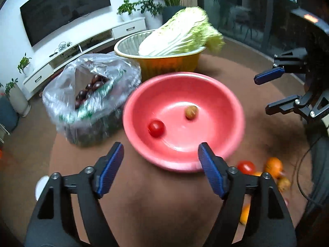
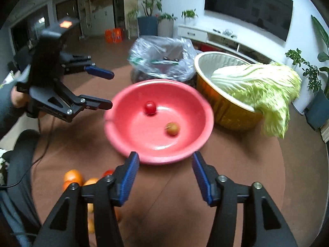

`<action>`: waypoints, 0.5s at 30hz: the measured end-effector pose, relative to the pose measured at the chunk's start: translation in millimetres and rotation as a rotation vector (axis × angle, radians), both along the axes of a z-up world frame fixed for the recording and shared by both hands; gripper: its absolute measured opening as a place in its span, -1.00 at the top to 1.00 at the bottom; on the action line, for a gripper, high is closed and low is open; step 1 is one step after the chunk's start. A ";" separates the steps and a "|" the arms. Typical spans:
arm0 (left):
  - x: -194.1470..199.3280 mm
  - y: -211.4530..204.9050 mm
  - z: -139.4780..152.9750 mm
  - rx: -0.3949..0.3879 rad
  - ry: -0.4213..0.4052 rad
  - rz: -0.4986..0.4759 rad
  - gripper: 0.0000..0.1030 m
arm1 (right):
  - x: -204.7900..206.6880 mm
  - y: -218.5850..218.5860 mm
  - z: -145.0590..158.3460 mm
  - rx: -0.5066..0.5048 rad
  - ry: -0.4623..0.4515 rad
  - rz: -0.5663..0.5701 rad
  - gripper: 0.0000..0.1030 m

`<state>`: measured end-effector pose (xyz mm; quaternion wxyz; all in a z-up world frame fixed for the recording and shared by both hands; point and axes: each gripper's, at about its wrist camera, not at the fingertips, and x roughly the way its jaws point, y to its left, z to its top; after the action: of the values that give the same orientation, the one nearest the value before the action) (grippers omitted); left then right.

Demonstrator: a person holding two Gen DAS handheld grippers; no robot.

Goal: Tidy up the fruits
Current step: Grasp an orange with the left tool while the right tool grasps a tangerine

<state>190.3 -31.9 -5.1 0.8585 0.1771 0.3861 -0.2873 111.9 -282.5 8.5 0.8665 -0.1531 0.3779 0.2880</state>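
Observation:
A pink bowl [image 1: 216,103] [image 2: 185,100] stands on the brown round table. It holds a red tomato [image 1: 156,128] [image 2: 150,107] and a small yellow-brown fruit [image 1: 191,112] [image 2: 172,128], lying apart. My left gripper [image 1: 160,146] [image 2: 111,89] hangs open just short of the bowl's near rim, nothing between its fingers. My right gripper [image 2: 165,155] [image 1: 262,94] is also open and empty, near the bowl's rim on its own side. Loose oranges [image 1: 273,164] [image 2: 73,176] and another tomato [image 1: 245,166] lie on the table beside the bowl.
A clear plastic bag [image 1: 92,86] [image 2: 164,55] with dark round fruits sits behind the bowl. A yellow bowl [image 1: 168,65] [image 2: 226,111] beside it carries a napa cabbage [image 1: 181,35] [image 2: 263,84] that overhangs its rim. A cable trails by the person's sleeve.

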 end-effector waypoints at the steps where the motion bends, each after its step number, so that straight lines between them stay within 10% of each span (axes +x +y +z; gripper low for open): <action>1: -15.3 4.7 -1.5 -0.013 0.007 -0.011 -0.46 | -15.2 -1.4 -1.0 0.014 -0.003 0.011 -0.14; 15: -156.5 14.1 -49.2 0.034 0.075 -0.130 -0.46 | -99.8 68.7 -39.2 0.010 0.057 0.189 -0.13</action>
<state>33.7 -17.9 -54.3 0.8199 0.2052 0.4105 -0.3423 12.1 -213.8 -30.6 0.8252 -0.1756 0.3847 0.3745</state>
